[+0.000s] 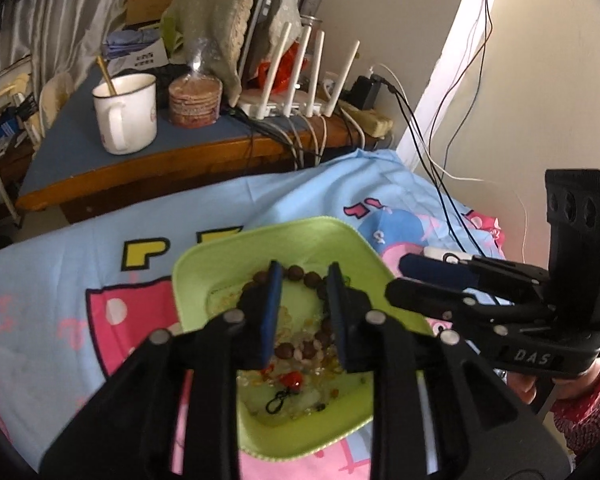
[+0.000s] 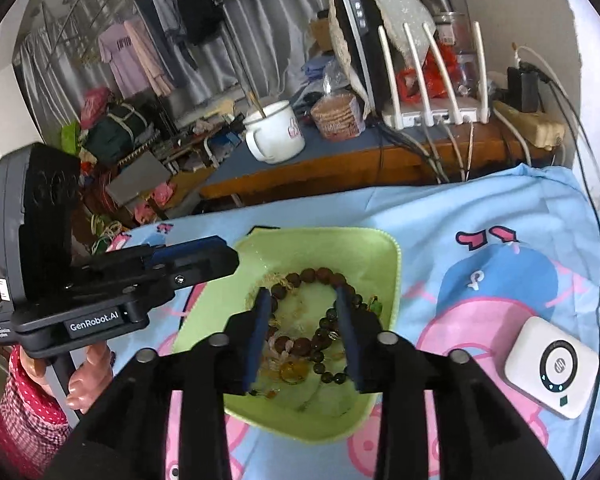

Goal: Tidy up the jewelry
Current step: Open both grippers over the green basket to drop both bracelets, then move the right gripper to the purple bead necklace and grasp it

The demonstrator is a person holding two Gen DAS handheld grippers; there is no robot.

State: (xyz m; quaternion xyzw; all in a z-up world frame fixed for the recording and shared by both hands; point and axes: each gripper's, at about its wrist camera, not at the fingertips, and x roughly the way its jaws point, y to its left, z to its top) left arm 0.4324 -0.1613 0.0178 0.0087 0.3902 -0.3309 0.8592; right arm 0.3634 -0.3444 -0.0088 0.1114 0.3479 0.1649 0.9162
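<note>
Blue cartoon-print bedding [image 1: 80, 216] covers the bed, with a wooden desk [image 1: 148, 168] beyond its far edge.

Over the bedding, the left gripper [image 1: 302, 280] hangs above a green tray [image 1: 204, 276], its blue pads parted with nothing pressed between them. The right gripper [image 2: 302, 300] hangs over the same tray from the other side, fingers spread wide and grasping nothing. Each gripper shows in the other's view: the left one bears the label "GenRobot.AI", the right one the letters "DAS". A hand [image 2: 88, 376] in a red checked sleeve [image 2: 28, 408] holds the left handle.

In the tray lies the jewelry: a bracelet of dark brown beads [image 2: 320, 276] curving along the far part of the hollow, amber and pale beads [image 2: 292, 370] heaped in the middle, a red charm [image 1: 292, 380] and a small black loop [image 1: 276, 404] nearer the tray's near edge in the left wrist view.

On the bedding toward its right edge sits a white square device [image 2: 552, 368] with a round display. On the desk stand a white enamel mug [image 1: 126, 112] with a stick in it, a bagged stack of round biscuits [image 1: 196, 100], a white router [image 1: 300, 92] with four antennas, and a power strip [image 2: 528, 124] at the right corner, its cables trailing down toward the bed. Clothes [image 2: 140, 52] hang in the background.
</note>
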